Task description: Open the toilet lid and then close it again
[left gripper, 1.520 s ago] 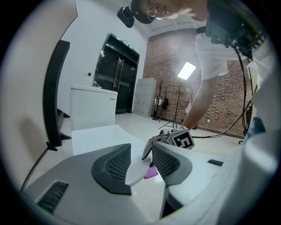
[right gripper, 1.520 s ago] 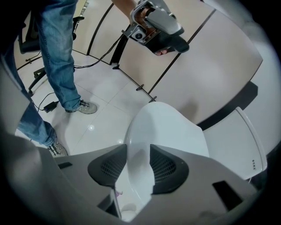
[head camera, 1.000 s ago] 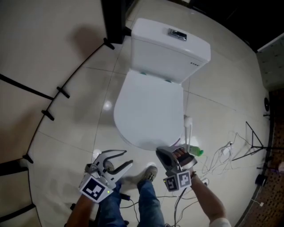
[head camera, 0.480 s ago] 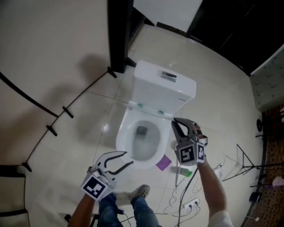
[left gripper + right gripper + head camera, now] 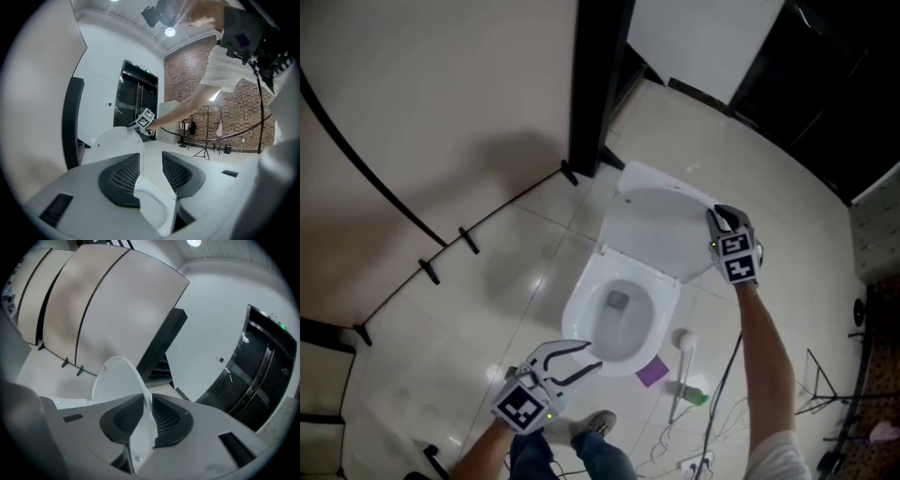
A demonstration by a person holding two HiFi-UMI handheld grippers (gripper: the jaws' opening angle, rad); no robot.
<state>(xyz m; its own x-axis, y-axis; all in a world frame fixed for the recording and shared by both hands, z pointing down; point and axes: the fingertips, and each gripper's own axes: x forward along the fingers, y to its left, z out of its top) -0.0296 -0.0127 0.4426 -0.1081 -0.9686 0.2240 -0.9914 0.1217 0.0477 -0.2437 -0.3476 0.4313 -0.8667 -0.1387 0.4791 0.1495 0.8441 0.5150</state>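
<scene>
Toilet lid [image 5: 661, 230] stands raised in the centre right of the head view, behind the open bowl [image 5: 581, 309]. The right gripper [image 5: 719, 217] has its jaws pressed together on the lid's upper edge. The left gripper [image 5: 584, 361], at the lower middle, has its jaws apart and grips nothing, near the bowl's front rim.

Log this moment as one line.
step: lid raised | toilet lid: up, bowl exposed | right hand-held gripper: shut on toilet lid's edge | left hand-held gripper: open, empty, near bowl front
</scene>
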